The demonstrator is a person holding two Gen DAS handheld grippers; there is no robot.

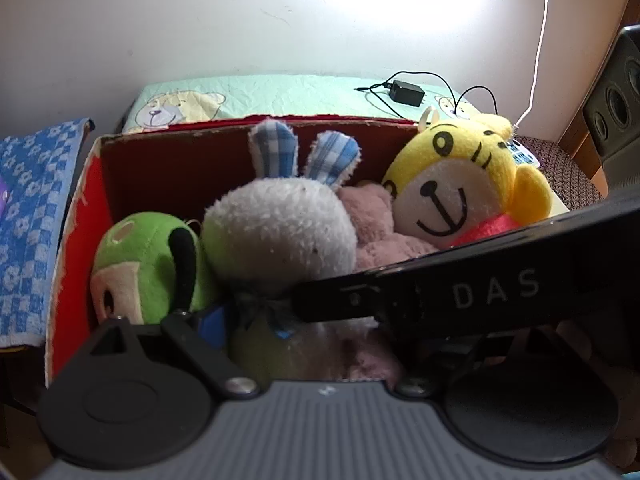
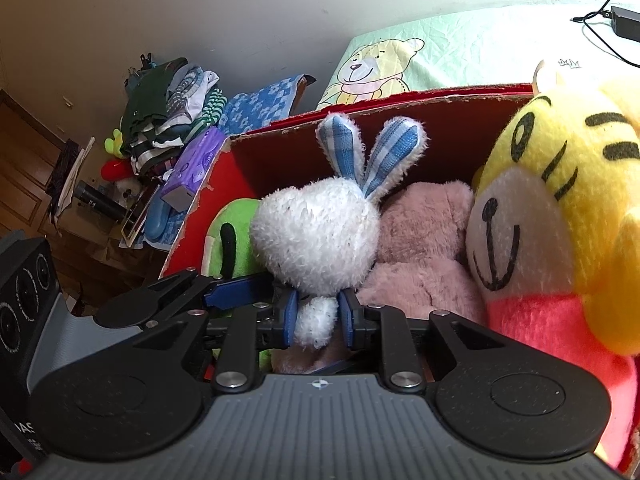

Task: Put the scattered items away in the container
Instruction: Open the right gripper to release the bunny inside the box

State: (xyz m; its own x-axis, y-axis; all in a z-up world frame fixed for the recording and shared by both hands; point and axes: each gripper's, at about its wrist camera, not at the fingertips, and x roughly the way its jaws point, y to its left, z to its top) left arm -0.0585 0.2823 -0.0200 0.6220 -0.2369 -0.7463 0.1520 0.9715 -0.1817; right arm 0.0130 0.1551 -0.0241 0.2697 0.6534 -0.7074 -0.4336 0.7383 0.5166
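A red cardboard box [image 1: 260,126] [image 2: 400,100] holds a green plush toy [image 1: 148,256] [image 2: 228,232], a pink bear [image 1: 380,232] [image 2: 424,240] and a yellow tiger [image 1: 460,176] [image 2: 560,200]. A white rabbit [image 1: 280,232] [image 2: 316,236] with blue plaid ears stands upright among them. My right gripper [image 2: 319,318] is shut on a small white limb under the rabbit's head. Its black housing [image 1: 460,284] crosses the left wrist view. My left gripper [image 1: 304,336] stands open and wide around the rabbit's body. Only its left finger [image 1: 212,328] shows; the other is hidden.
Behind the box lies a bed with a mint quilt [image 1: 280,92] and a black charger [image 1: 408,94] with cables. A blue checked towel [image 1: 28,220] hangs left of the box. Further left are piled clothes [image 2: 168,112] and a purple package [image 2: 196,164].
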